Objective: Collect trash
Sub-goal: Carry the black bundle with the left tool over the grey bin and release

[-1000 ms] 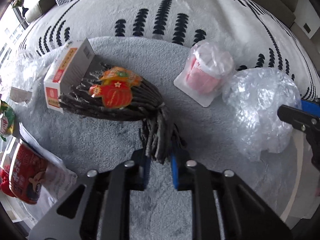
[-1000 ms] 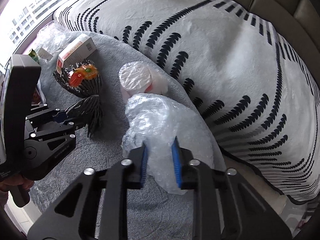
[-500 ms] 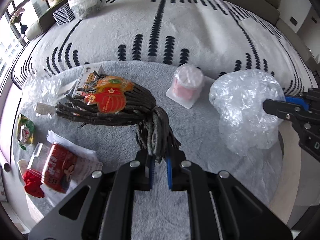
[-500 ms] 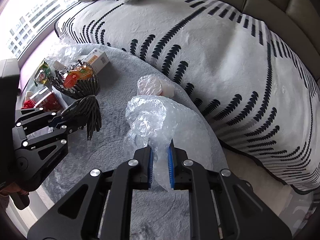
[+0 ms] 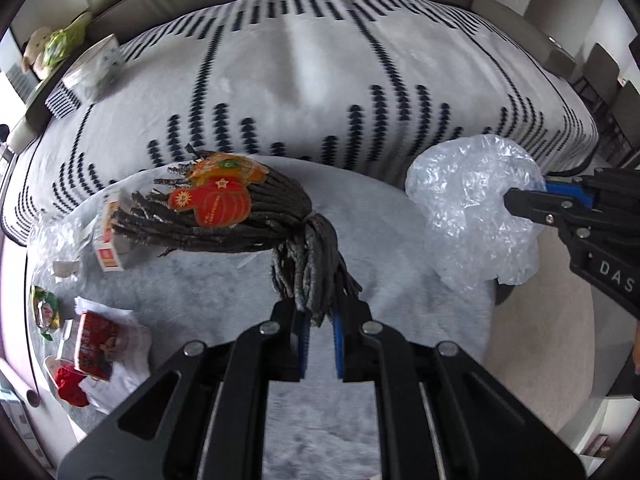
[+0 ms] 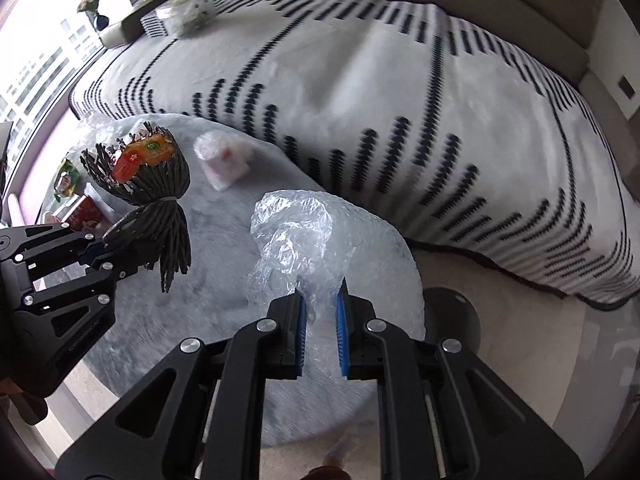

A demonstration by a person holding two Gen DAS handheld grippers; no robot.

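My left gripper (image 5: 319, 322) is shut on the tied stems of a dark dried bundle (image 5: 256, 216) with an orange and red lantern decoration (image 5: 212, 200), held lifted above the grey round table (image 5: 208, 280). It also shows in the right wrist view (image 6: 156, 184). My right gripper (image 6: 321, 308) is shut on a crumpled clear bubble wrap (image 6: 296, 236), raised off the table; it shows in the left wrist view (image 5: 476, 204) at the right.
On the table lie a white and red box (image 5: 108, 240), a red packet on white paper (image 5: 96, 348), a green wrapper (image 5: 44, 312), clear plastic (image 5: 52, 240) and a wrapped pink cup (image 6: 224, 158). A patterned bed (image 5: 320, 72) lies behind. A black table base (image 6: 452, 316) stands on the floor.
Both grippers have closed on their items and risen. The dried bundle and the bubble wrap have lifted off the table, which now appears farther below.
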